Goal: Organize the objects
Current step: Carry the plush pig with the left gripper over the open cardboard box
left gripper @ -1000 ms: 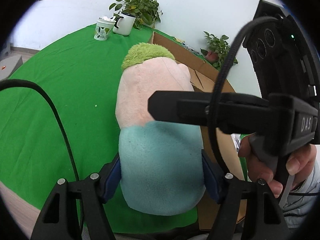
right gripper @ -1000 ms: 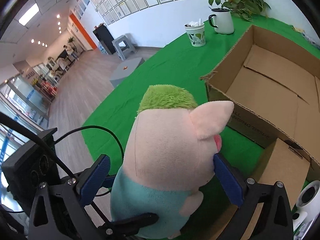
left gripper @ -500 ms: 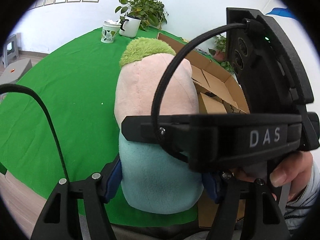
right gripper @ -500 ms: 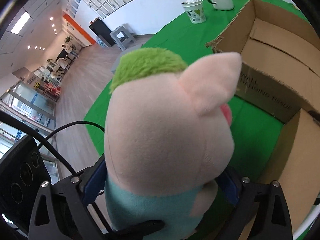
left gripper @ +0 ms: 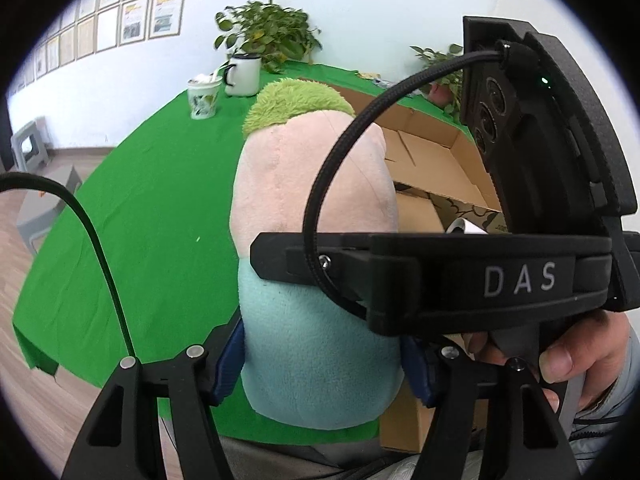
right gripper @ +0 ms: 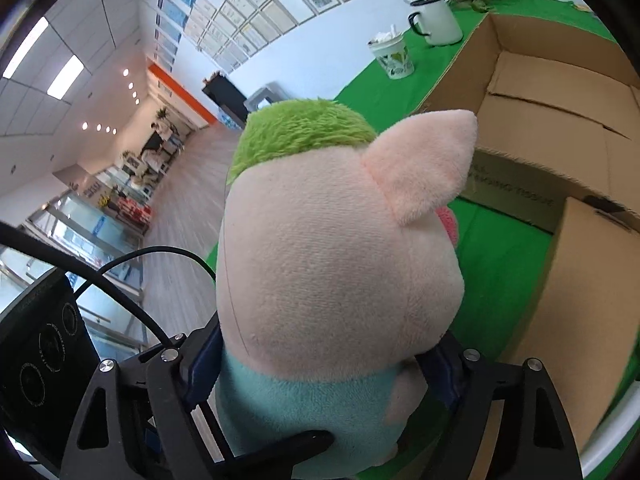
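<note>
A plush pig (left gripper: 312,208) with a pink head, green hair and a teal body hangs above the near edge of the green table (left gripper: 160,200). My left gripper (left gripper: 320,360) is shut on its teal body, blue pads pressed in on both sides. In the right wrist view the plush pig (right gripper: 340,260) fills the middle. My right gripper (right gripper: 320,364) has its jaws closing on it, the pads touching just under the head. The right gripper's body (left gripper: 480,276) crosses the left wrist view and hides part of the pig. An open cardboard box (right gripper: 540,120) lies to the right.
At the table's far end stand a patterned paper cup (left gripper: 204,98), a white mug (left gripper: 242,74) and a potted plant (left gripper: 268,36). The box's near flap (right gripper: 580,300) stands up close on the right. A hand (left gripper: 572,352) grips the right tool's handle.
My right gripper's jaws went from wide apart to closed in against the pig, and the tool slid across in front of the left camera. The pig rose a little, held by the left gripper throughout.
</note>
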Action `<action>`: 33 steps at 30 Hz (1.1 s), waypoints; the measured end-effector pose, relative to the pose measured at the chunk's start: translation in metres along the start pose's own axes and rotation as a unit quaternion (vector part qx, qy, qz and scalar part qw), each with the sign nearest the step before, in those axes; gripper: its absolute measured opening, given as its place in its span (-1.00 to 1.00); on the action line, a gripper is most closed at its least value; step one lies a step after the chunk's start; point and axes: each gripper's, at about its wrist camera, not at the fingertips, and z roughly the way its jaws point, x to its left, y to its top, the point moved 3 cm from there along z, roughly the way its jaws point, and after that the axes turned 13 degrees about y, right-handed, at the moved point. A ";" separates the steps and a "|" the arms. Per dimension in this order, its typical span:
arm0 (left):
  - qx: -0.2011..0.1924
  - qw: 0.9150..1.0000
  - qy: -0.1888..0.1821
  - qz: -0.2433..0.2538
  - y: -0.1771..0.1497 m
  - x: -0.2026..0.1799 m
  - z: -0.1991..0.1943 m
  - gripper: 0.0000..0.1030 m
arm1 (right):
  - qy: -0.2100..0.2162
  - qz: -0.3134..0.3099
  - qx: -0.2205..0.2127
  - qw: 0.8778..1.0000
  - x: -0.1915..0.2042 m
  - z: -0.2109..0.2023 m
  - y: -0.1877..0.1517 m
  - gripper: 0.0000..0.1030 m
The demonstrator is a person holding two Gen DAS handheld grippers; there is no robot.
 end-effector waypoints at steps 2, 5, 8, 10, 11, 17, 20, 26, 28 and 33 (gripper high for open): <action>-0.007 1.000 -0.005 0.019 0.009 -0.010 -0.003 0.27 | -0.004 0.001 -0.023 1.000 0.000 -0.014 0.002 0.56; -0.021 0.998 -0.018 0.050 0.026 -0.022 -0.006 0.27 | -0.016 0.006 -0.058 0.998 -0.001 -0.040 0.007 0.53; -0.041 0.996 -0.032 0.077 0.043 -0.038 -0.008 0.27 | -0.032 0.006 -0.096 0.995 0.003 -0.070 0.013 0.49; -0.056 0.994 -0.044 0.086 0.060 -0.050 -0.007 0.27 | -0.047 0.000 -0.123 0.991 0.010 -0.090 0.017 0.48; -0.063 0.993 -0.048 0.090 0.068 -0.053 -0.013 0.27 | -0.053 -0.003 -0.134 0.989 0.014 -0.099 0.018 0.46; -0.109 0.985 -0.075 0.108 0.111 -0.072 -0.018 0.27 | -0.094 -0.027 -0.185 0.978 0.043 -0.150 0.034 0.37; -0.130 0.981 -0.093 0.112 0.131 -0.084 -0.025 0.27 | -0.117 -0.041 -0.206 0.971 0.064 -0.180 0.038 0.36; -0.155 0.971 -0.140 0.117 0.162 -0.099 -0.027 0.27 | -0.170 -0.055 -0.241 0.954 0.100 -0.245 0.037 0.34; -0.158 0.968 -0.156 0.116 0.174 -0.101 -0.022 0.27 | -0.186 -0.056 -0.249 0.949 0.105 -0.255 0.044 0.34; -0.152 0.966 -0.184 0.103 0.188 -0.095 -0.015 0.26 | -0.225 -0.058 -0.253 0.939 0.123 -0.274 0.058 0.33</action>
